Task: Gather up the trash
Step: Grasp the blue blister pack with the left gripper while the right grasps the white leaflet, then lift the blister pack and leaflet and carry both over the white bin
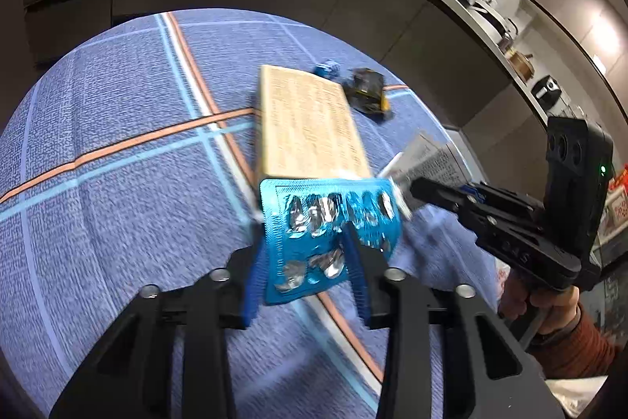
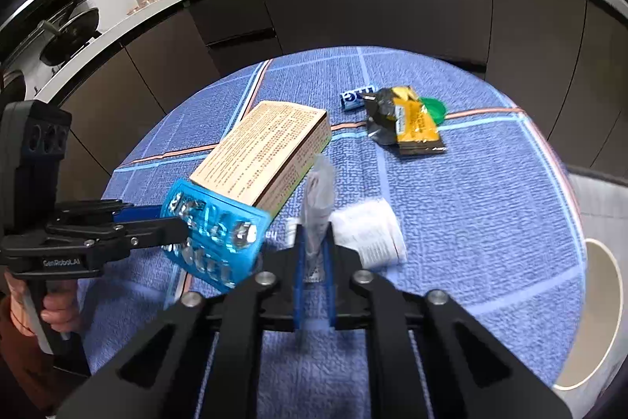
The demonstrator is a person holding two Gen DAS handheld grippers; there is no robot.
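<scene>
My left gripper (image 1: 304,242) is shut on a blue empty pill blister pack (image 1: 329,234), held above the blue checked tablecloth (image 1: 117,203); the pack also shows in the right wrist view (image 2: 214,234). My right gripper (image 2: 316,242) is shut on a folded printed paper leaflet (image 2: 320,195), also seen in the left wrist view (image 1: 428,160). A beige medicine box (image 2: 267,152) lies on the cloth just behind both. Farther back lie a black-and-yellow wrapper (image 2: 404,122), a small blue wrapper (image 2: 355,97) and a green lid (image 2: 433,108).
A white printed paper (image 2: 369,234) lies on the cloth right of my right gripper. A white round bin rim (image 2: 612,309) is at the table's right edge. Dark kitchen cabinets (image 2: 353,6) with a cluttered counter stand behind the round table.
</scene>
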